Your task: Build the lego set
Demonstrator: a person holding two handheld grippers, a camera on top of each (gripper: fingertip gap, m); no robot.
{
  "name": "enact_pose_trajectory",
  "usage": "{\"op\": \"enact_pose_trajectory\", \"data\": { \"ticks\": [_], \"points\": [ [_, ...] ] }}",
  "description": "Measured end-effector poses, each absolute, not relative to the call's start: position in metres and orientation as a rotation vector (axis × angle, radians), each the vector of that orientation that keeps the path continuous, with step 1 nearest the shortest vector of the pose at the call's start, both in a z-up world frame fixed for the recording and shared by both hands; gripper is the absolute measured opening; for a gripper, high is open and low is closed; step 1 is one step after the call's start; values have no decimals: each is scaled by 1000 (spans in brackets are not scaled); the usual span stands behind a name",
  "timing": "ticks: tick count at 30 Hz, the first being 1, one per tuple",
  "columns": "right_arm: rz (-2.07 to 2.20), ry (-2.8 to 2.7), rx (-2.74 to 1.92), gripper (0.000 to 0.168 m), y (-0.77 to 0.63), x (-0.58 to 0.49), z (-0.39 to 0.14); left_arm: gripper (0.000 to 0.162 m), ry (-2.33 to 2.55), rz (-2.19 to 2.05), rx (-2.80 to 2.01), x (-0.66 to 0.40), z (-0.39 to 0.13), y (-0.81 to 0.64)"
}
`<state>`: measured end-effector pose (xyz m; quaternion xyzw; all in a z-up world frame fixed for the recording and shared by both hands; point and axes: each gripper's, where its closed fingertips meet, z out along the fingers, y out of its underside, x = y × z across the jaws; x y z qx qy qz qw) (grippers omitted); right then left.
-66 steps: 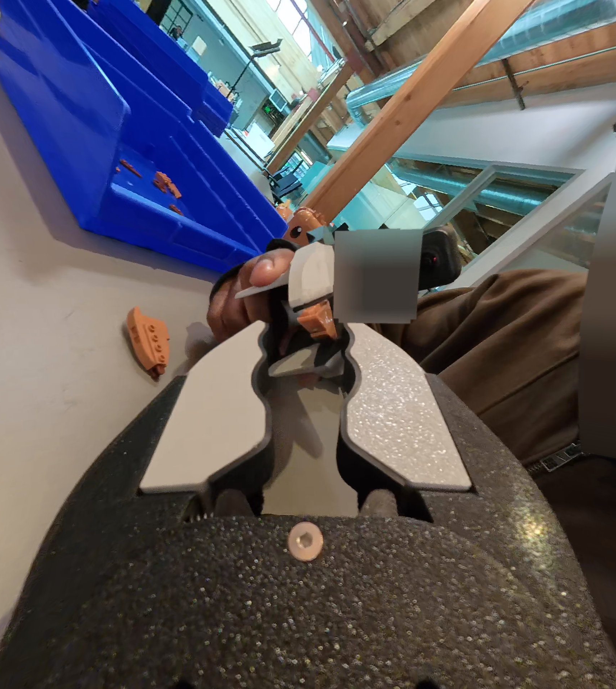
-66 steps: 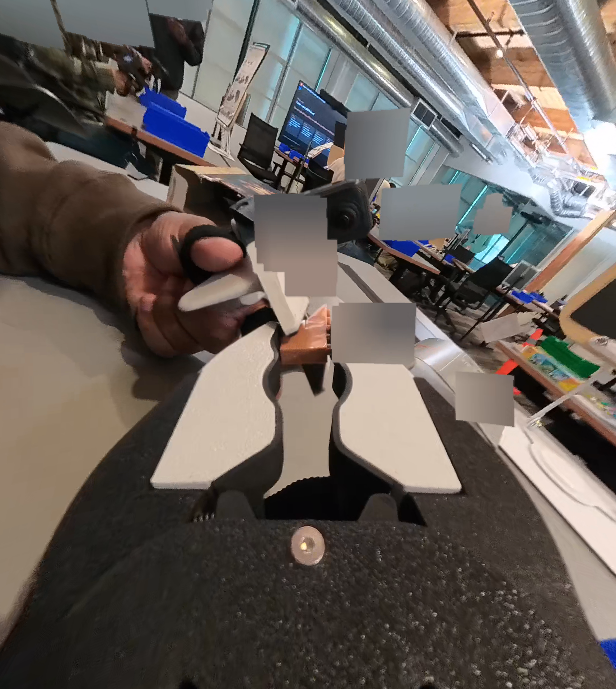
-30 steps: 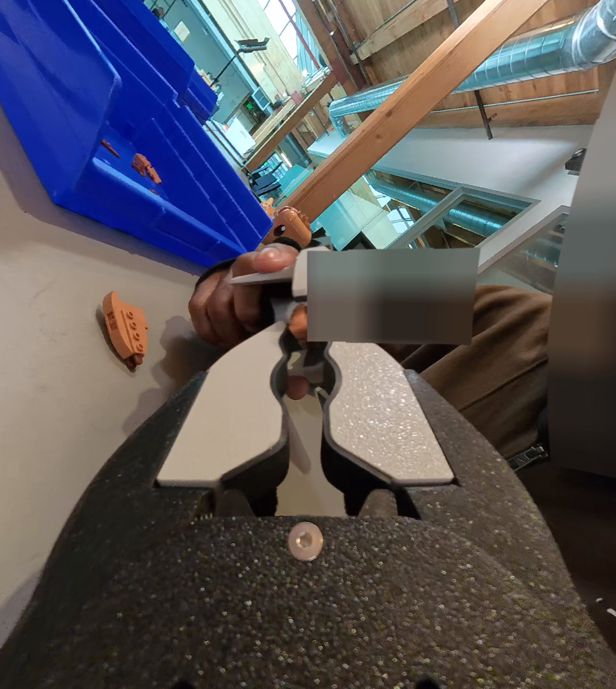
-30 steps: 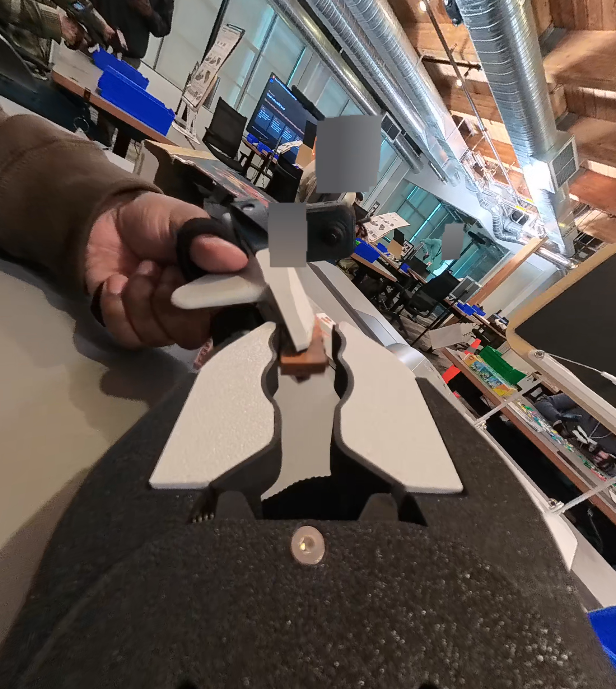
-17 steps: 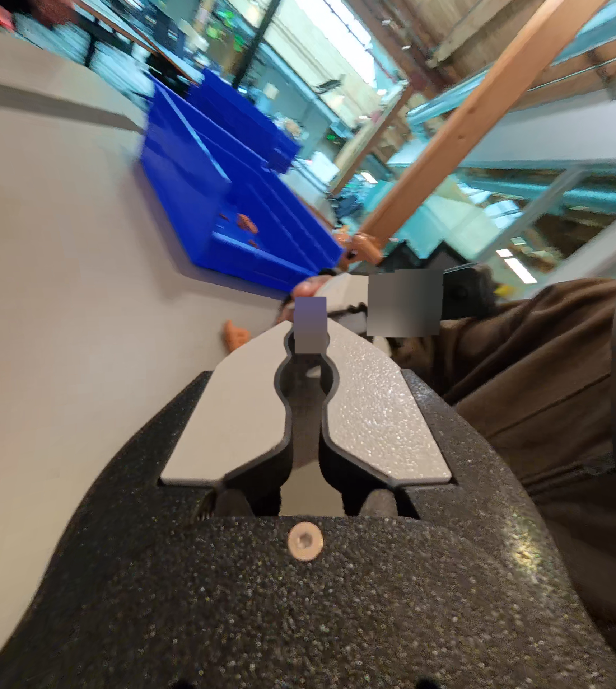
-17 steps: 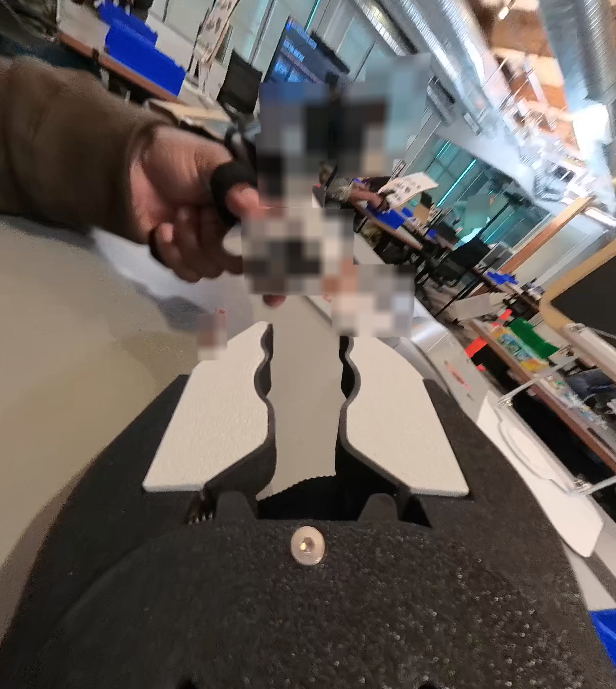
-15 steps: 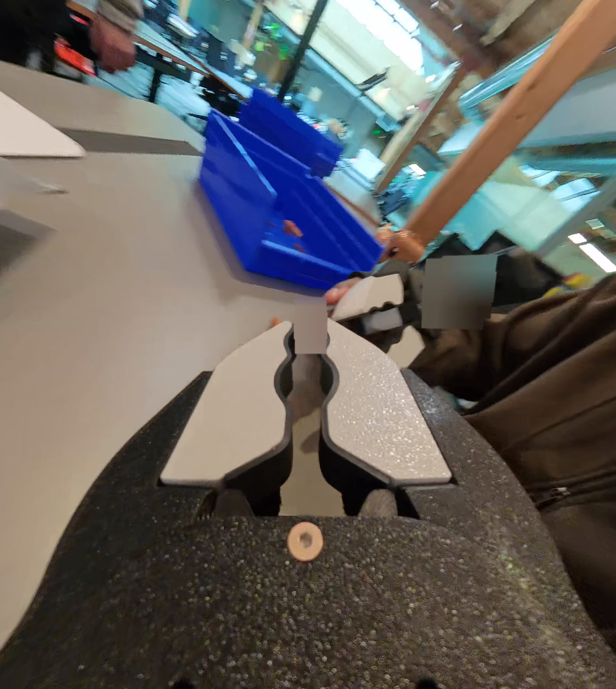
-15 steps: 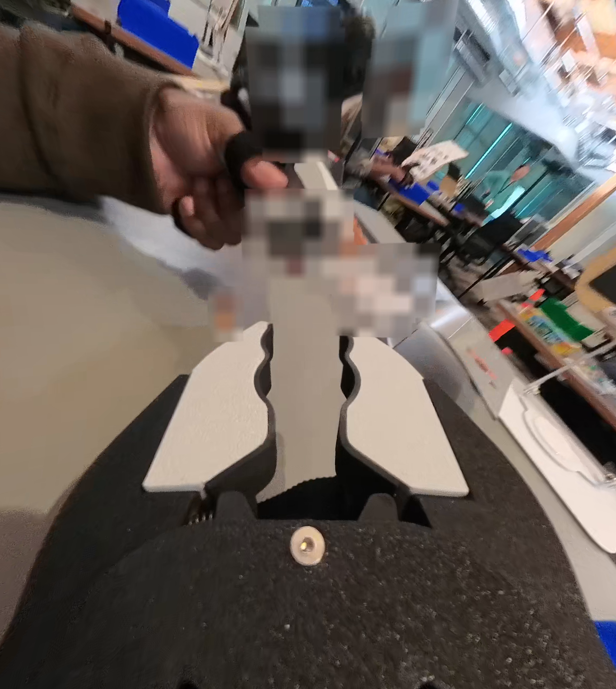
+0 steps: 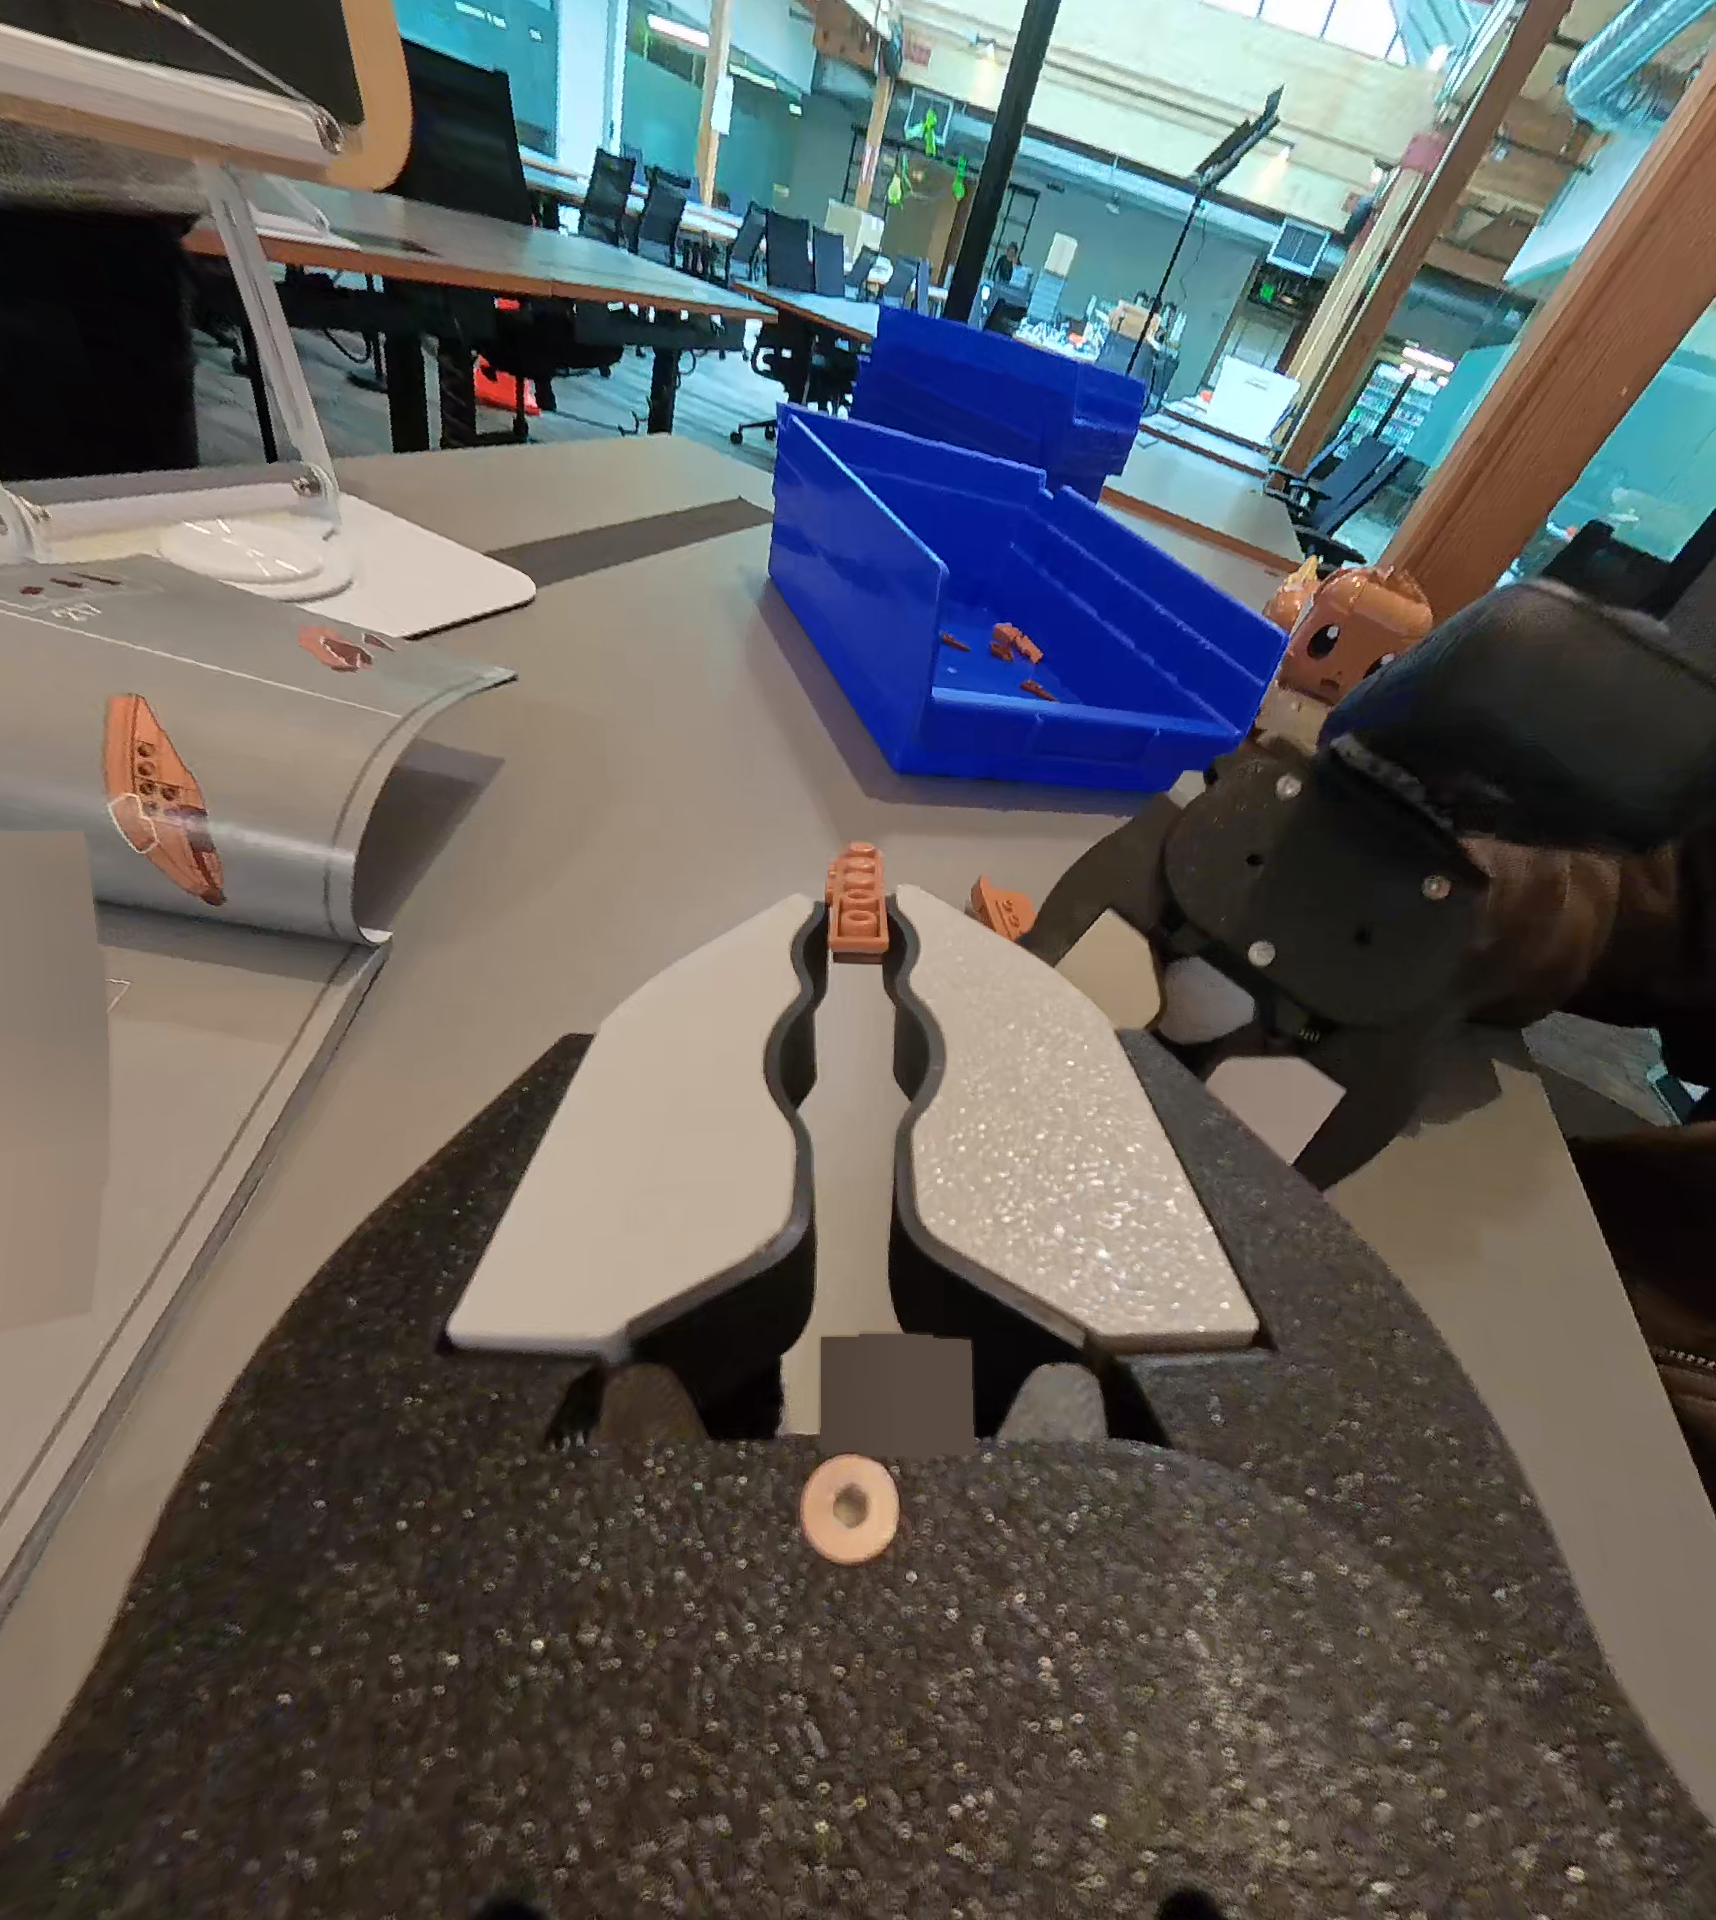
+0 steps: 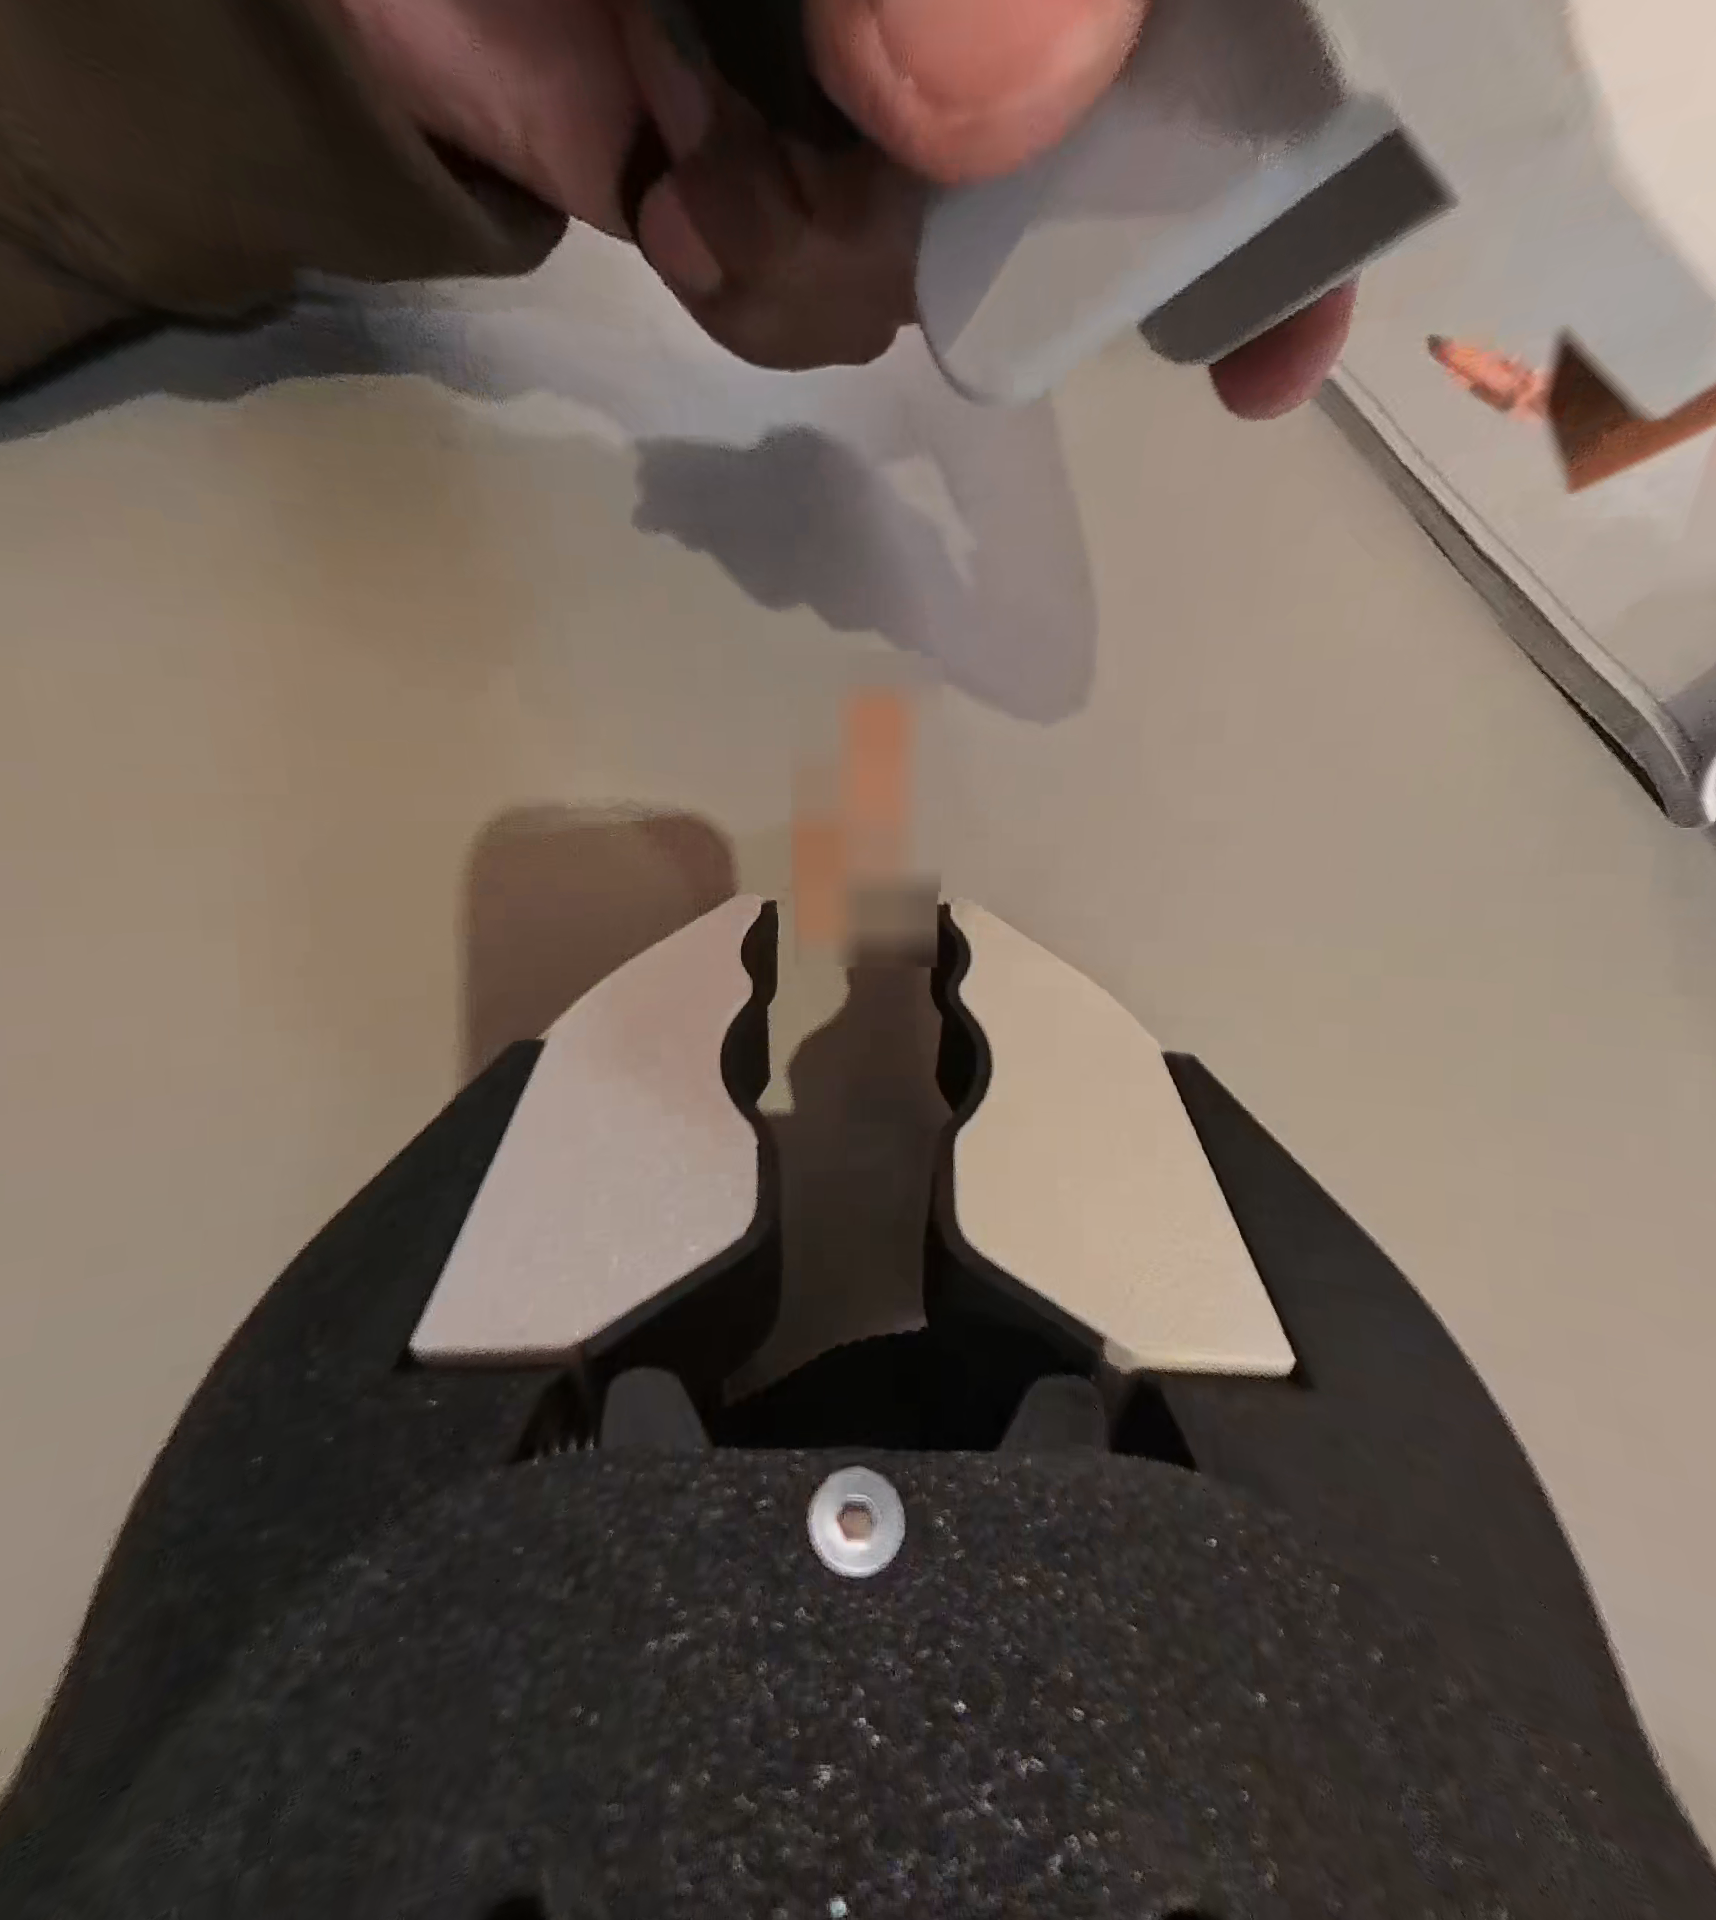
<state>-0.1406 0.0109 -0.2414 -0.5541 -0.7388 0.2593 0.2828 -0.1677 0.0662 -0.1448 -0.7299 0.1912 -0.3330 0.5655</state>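
In the left wrist view my left gripper [image 9: 856,920] is shut on a small brown studded lego plate [image 9: 856,912], held level above the grey table [image 9: 625,790]. My right gripper [image 9: 1212,1023] is to its right, open, tilted down at the table next to a brown wedge-shaped lego piece [image 9: 1001,906]. In the right wrist view the right gripper [image 10: 856,914] is open just above the table, with a blurred orange-brown piece [image 10: 873,769] in front of its tips. The left gripper's finger [image 10: 1145,229] and a hand [image 10: 729,156] show at the top.
A blue bin [image 9: 1124,727] with a few small brown parts stands behind. An open instruction booklet [image 9: 210,748] lies at the left and also shows in the right wrist view [image 10: 1560,623]. A brown lego figure head [image 9: 1353,634] stands by the bin. A white stand base [image 9: 366,566] sits at the far left. Spacing between my two grippers at the tips: around 11 cm.
The brown plate passed from my right gripper to my left, which shut on it and swung level over the table. The right gripper opened and dropped towards the wedge piece.
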Motion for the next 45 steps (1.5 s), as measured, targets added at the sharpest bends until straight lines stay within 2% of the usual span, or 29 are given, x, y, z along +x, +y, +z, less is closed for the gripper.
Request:
{"op": "enact_pose_trajectory", "data": {
  "ticks": [3,6,9,17,29,37,42,45],
  "points": [
    [686,-1995,-1527,26,7,-145,-248,10,438,-779,-1698,-169,-143,67],
    [705,-1965,-1547,12,6,-150,-250,10,432,-784,-1689,-169,-142,68],
    [692,-1954,-1562,8,7,-151,-250,10,435,-795,-1684,-166,-142,68],
    [687,-1875,-1503,7,14,-139,-241,9,444,-792,-1680,-159,-149,71],
    [966,-1365,-1315,7,74,-86,-149,9,448,-844,-1585,-141,-147,76],
    [843,-1285,-1178,7,119,-89,-114,9,429,-957,-1538,-120,-123,112],
    [809,-1245,-1135,7,119,-82,-121,9,371,-966,-1416,-118,-125,115],
    [802,-1270,-1094,7,110,-77,-129,9,498,-863,-1413,-114,-132,107]
  ]
}}
